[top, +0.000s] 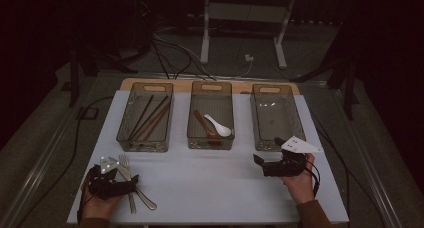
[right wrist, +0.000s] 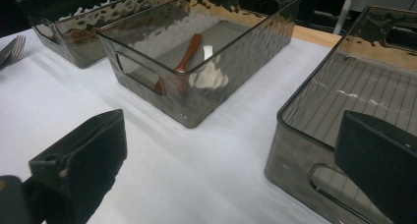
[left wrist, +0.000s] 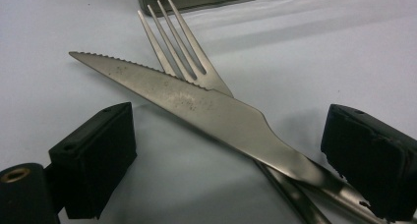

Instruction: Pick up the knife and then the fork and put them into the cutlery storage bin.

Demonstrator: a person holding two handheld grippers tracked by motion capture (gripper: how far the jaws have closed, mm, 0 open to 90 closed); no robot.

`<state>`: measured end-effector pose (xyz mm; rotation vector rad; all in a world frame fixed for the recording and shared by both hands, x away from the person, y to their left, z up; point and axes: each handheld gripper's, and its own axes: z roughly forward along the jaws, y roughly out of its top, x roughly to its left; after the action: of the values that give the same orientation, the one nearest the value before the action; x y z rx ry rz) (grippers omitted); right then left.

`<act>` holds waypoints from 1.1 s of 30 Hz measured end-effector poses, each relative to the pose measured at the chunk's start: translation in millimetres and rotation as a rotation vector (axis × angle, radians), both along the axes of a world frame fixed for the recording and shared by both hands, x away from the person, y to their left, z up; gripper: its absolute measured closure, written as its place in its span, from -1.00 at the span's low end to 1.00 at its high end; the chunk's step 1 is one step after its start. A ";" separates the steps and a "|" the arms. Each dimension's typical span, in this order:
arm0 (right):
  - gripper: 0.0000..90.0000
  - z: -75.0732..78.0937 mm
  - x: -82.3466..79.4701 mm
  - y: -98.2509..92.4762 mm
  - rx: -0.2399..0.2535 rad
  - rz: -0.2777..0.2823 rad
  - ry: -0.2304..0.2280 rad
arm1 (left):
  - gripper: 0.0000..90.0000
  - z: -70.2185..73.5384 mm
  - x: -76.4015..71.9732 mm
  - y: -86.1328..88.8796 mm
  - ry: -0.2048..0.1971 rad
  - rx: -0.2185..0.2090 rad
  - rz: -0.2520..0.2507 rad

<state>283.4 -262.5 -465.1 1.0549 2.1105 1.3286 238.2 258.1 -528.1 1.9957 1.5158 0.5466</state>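
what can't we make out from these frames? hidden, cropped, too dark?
- Knife and fork handles: cut off by the bottom edge in the left gripper view; partly under the left gripper in the high view.
- Left bin contents: dark sticks, too dim and small in the high view to count.
- White spoon: blurred behind the middle bin's rippled wall in the right gripper view.

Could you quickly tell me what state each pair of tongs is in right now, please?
Left tongs: open, jaws either side of the knife lying across the fork, not gripping.
Right tongs: open, holding nothing, by the right-hand bin.
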 end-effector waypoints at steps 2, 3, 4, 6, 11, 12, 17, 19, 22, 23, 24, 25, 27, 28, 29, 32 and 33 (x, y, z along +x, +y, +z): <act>-1.00 0.1 0.0 -0.4 -0.001 -0.001 0.000 | -0.84 -0.4 0.7 -2.4 0.007 0.019 -0.005; -1.00 0.1 0.1 -0.5 0.001 -0.002 0.000 | -0.86 -0.7 1.1 -3.8 0.010 0.026 -0.007; -1.00 0.1 0.2 -0.3 0.002 -0.002 0.001 | -0.87 -0.6 1.4 -4.2 0.012 0.026 -0.008; -1.00 -0.1 0.3 0.4 -0.001 0.000 0.001 | -0.87 -1.0 1.6 -5.5 0.011 0.023 -0.002; -1.00 -0.8 0.7 2.2 -0.005 0.002 0.001 | -0.87 -0.6 2.1 -8.6 0.012 0.024 -0.013; -1.00 -0.8 0.7 2.3 -0.006 0.001 0.001 | -0.85 -0.4 2.2 -9.7 0.012 0.024 -0.019; -1.00 -0.7 0.6 1.9 -0.005 0.001 0.001 | -0.82 0.7 2.5 -17.6 0.014 0.027 -0.047; -1.00 -0.7 0.4 1.8 -0.006 0.000 0.003 | -0.75 1.6 3.1 -20.0 0.013 0.027 -0.056; -1.00 -0.6 0.3 1.7 -0.007 0.000 0.001 | -0.66 2.8 4.3 -22.5 0.015 0.030 -0.055; -1.00 -0.5 0.2 1.6 -0.008 0.000 0.001 | -0.62 3.2 4.5 -23.4 0.013 0.032 -0.057; -1.00 -0.5 0.2 1.5 -0.007 -0.001 0.001 | -0.59 3.8 4.6 -24.5 0.012 0.031 -0.060; -1.00 -0.5 0.2 1.6 -0.006 -0.001 0.003 | -0.52 4.3 4.5 -25.7 0.011 0.031 -0.069; -1.00 -0.8 0.3 1.9 -0.009 -0.001 0.003 | -0.38 5.4 5.0 -27.7 0.008 0.032 -0.077; -1.00 -0.9 0.4 1.9 -0.008 -0.001 0.003 | -0.31 5.6 5.4 -28.3 0.006 0.030 -0.078; -1.00 -0.8 0.3 1.9 -0.008 0.000 0.003 | -0.24 5.9 5.8 -28.6 0.004 0.028 -0.074; -1.00 -0.4 0.0 1.3 -0.007 -0.002 0.003 | 0.01 7.0 6.5 -26.2 0.003 0.016 -0.053; -1.00 -0.3 -0.1 0.8 -0.005 -0.001 0.003 | 0.03 7.2 6.5 -24.9 0.005 0.004 -0.048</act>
<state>283.4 -261.7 -465.4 1.0568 2.1138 1.3216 244.7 233.2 -520.9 2.0321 1.4666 0.5260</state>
